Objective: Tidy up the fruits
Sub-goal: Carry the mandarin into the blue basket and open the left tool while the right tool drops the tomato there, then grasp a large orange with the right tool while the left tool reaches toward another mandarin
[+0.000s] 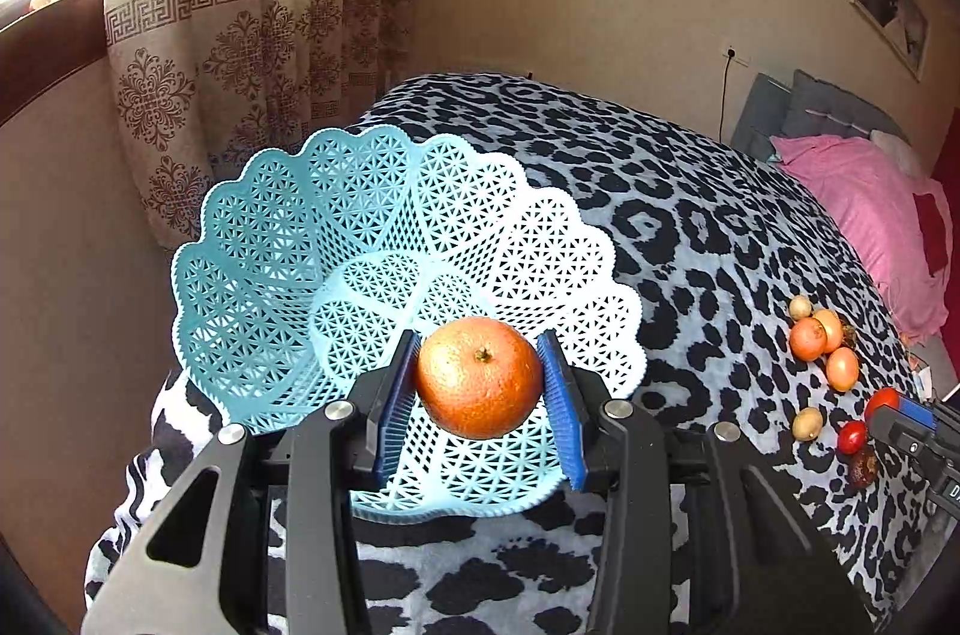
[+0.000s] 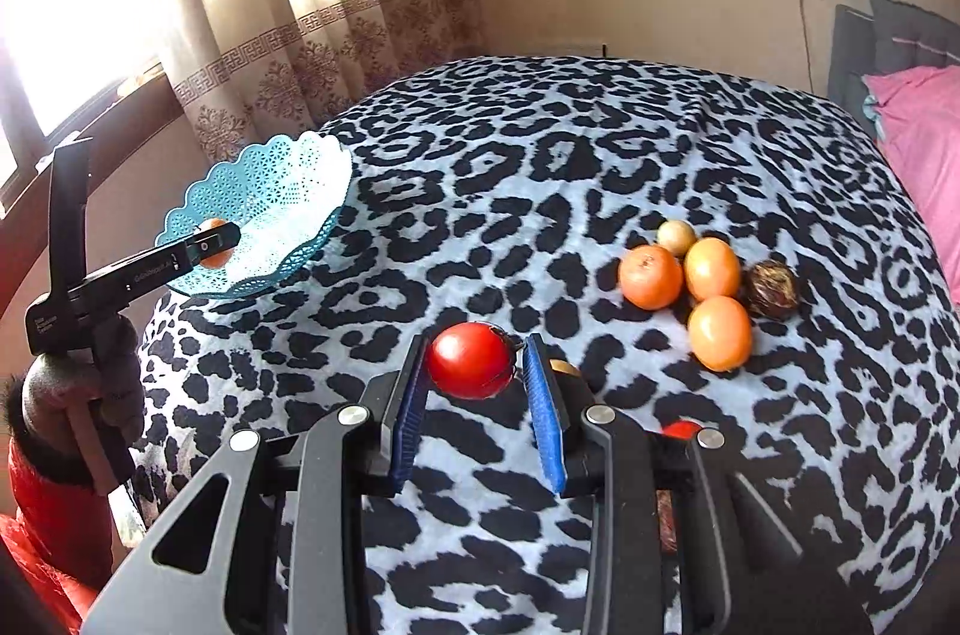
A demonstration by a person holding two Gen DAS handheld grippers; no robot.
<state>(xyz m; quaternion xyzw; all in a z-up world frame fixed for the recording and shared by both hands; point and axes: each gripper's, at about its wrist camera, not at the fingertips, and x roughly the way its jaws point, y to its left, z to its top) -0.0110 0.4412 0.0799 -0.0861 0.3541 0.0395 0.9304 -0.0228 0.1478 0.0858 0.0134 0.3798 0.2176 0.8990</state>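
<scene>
Left tongs (image 1: 480,383) pinch the round orange citrus fruit (image 1: 479,377) over the pale blue lattice plastic basket (image 1: 264,263) at the bed's left edge, ready to drop, while right tongs (image 2: 474,365) clamp a glossy red tomato (image 2: 471,359) near the loose pile.

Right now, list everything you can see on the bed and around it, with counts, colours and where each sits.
Lattice plastic basket: one, light blue, left edge of bed.
Round orange: one, held over basket.
Red tomato: one, in right gripper.
Orange fruits: three, clustered right.
Pale round fruit: one, behind the cluster.
Dark brown fruit: one, beside the cluster.
Leopard-print blanket: one, black and grey, covering bed.
Pink pillow: one, far right.
Left gripper: shut on orange.
Right gripper: around tomato.
</scene>
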